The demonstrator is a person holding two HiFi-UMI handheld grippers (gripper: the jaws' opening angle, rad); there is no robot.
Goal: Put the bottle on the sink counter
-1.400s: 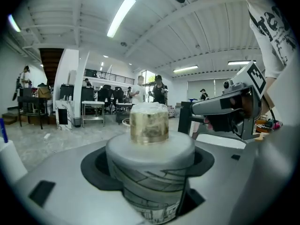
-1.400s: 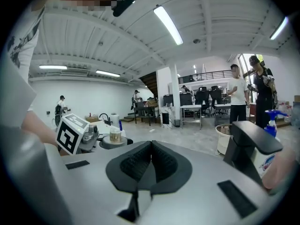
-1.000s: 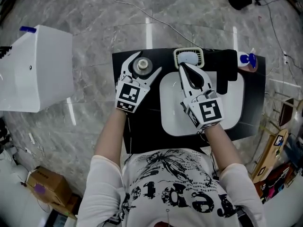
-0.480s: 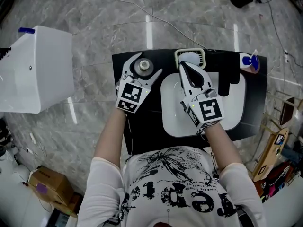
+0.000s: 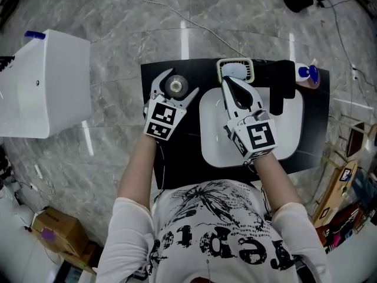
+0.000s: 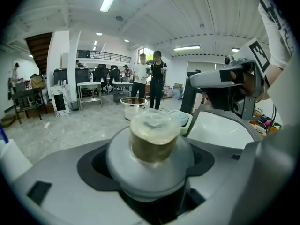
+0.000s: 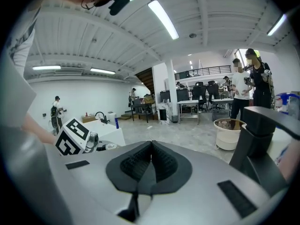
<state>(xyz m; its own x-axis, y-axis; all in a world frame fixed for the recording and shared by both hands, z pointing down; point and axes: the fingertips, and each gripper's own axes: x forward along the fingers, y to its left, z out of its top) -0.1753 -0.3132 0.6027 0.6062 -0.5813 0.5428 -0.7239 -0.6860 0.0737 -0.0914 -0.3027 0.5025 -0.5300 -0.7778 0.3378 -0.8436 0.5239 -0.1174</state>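
Note:
The bottle [image 5: 175, 87] is seen from above as a round grey body with a pale cap, over the left part of the black sink counter [image 5: 177, 164]. My left gripper [image 5: 178, 82] is shut on it, one finger on either side. In the left gripper view the bottle [image 6: 154, 139] fills the space between the jaws, cap upward. My right gripper [image 5: 227, 82] is shut on nothing and hovers over the white basin [image 5: 288, 140], its tip close to a pale green tray [image 5: 235, 71]. In the right gripper view the dark pads [image 7: 151, 165] meet.
A black faucet [image 5: 281, 86] stands behind the basin, and a blue-capped bottle [image 5: 307, 74] sits at the counter's back right corner. A white box [image 5: 47, 87] stands on the marble floor to the left, a cardboard box [image 5: 56, 232] lower left. People stand in the background.
The left gripper and the bottle have shifted slightly toward me over the counter. The right gripper has barely moved.

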